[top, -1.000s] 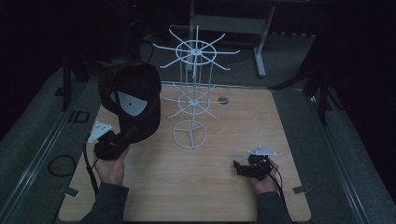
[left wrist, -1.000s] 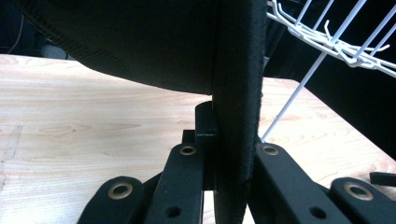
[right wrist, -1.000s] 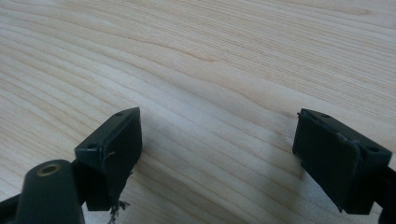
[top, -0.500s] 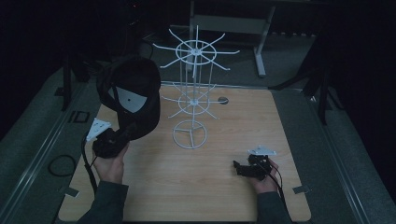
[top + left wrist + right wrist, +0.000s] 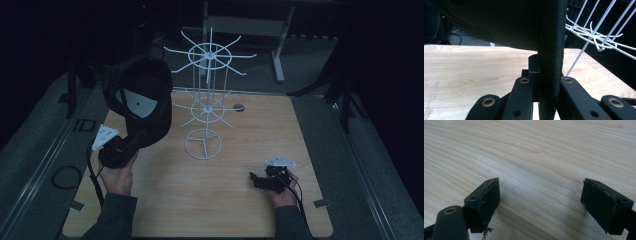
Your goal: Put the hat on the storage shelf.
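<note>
High view: left tongs (image 5: pixel 131 145) raised, clamped on black cap (image 5: pixel 142 100); right tongs (image 5: pixel 256 179) low, apart.

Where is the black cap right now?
In the high view the black cap is held up over the table's left side, clamped by the left tool, just left of the white wire rack.

Left gripper (image 5: pixel 131 145) carried black cap (image 5: pixel 142 102) slightly up, seemingly nearer white wire rack (image 5: pixel 206 107).

Black cap (image 5: pixel 499 22) cut off by upper frame edge
</note>
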